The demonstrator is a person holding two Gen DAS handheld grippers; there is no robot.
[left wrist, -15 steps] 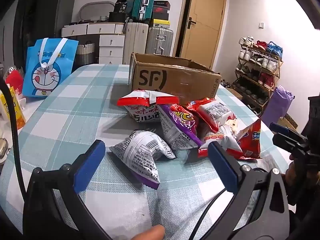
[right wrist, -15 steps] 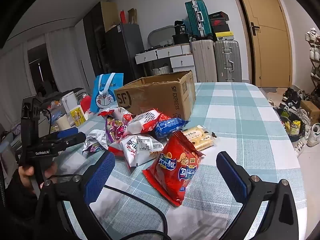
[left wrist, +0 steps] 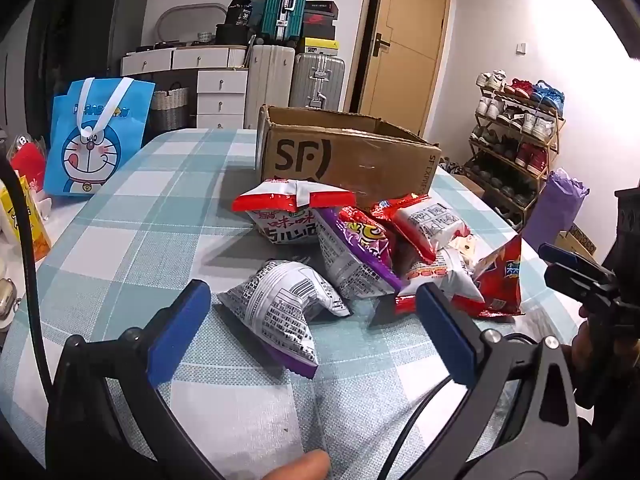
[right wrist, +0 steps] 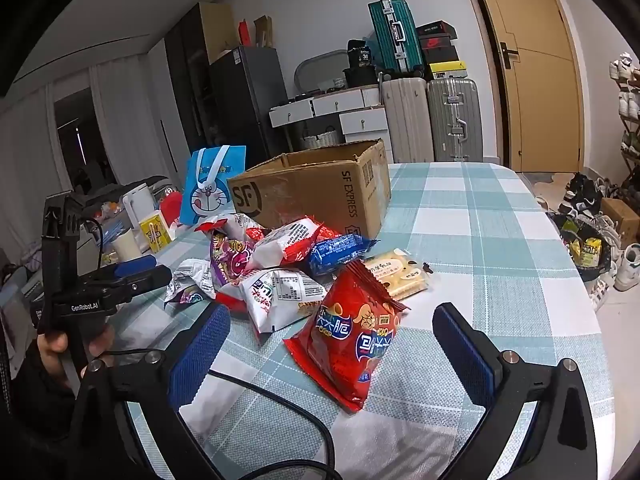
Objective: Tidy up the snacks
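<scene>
Hovering low over the checked tablecloth (left wrist: 132, 236), the left gripper (left wrist: 312, 328) has its blue fingers (left wrist: 178, 336) spread wide and holds nothing. Between those fingers and just ahead lies a crumpled white packet with a purple edge (left wrist: 280, 312), flat on the cloth. Beyond it the rest of the snack pile (left wrist: 360, 248) is heaped together: a red-and-white bag (left wrist: 294, 210) stands tallest at the back, with a purple bag (left wrist: 356, 256) leaning beside it.

The right gripper (right wrist: 330, 344) is likewise open, fingers (right wrist: 200, 356) well apart and empty. A red bag (right wrist: 352, 332) lies between them, its lower end pointing towards the fingers. Past it sit a pale biscuit packet (right wrist: 398, 276) and a blue wrapper (right wrist: 340, 250), both at the near edge of the heap.

Behind all the snacks stands the open cardboard box (right wrist: 316, 192), touching none of the fingers. Further off to its left a blue cartoon bag (left wrist: 94, 140) stands upright.
</scene>
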